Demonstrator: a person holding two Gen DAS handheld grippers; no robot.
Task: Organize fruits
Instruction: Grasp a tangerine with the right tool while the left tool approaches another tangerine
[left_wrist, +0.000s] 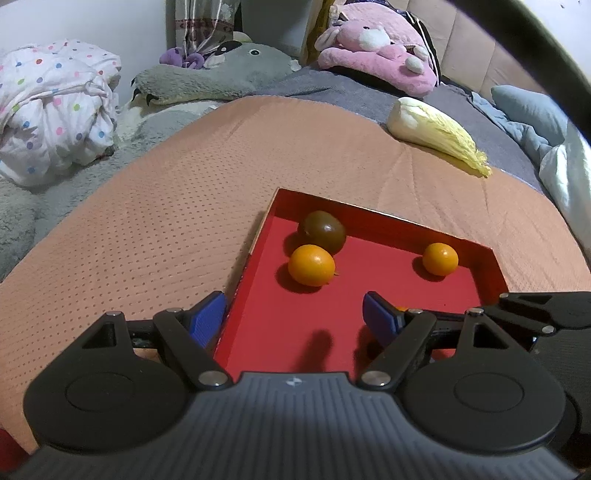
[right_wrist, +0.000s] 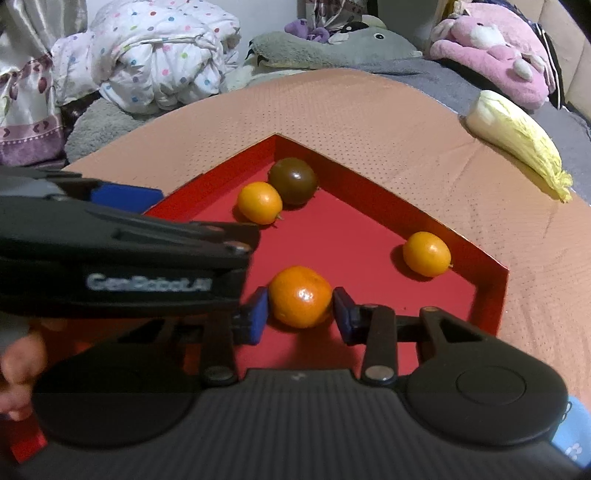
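A red tray (left_wrist: 495, 266) (right_wrist: 491, 291) lies on an orange mat. In it are a dark tomato (left_wrist: 324, 230) (right_wrist: 293, 180), an orange kumquat beside it (left_wrist: 311, 265) (right_wrist: 259, 202) and another kumquat near the right wall (left_wrist: 440, 259) (right_wrist: 427, 253). My right gripper (right_wrist: 300, 310) has its blue pads on both sides of a tangerine (right_wrist: 300, 296) inside the tray. My left gripper (left_wrist: 295, 314) is open and empty, straddling the tray's left wall; it shows at the left of the right wrist view (right_wrist: 125, 236).
The orange mat (left_wrist: 147, 240) (right_wrist: 406, 122) covers a bed. A napa cabbage (left_wrist: 437, 134) (right_wrist: 517, 140) lies at its far right. Plush toys (left_wrist: 376, 44) and a dotted quilt (left_wrist: 55, 110) lie beyond the mat.
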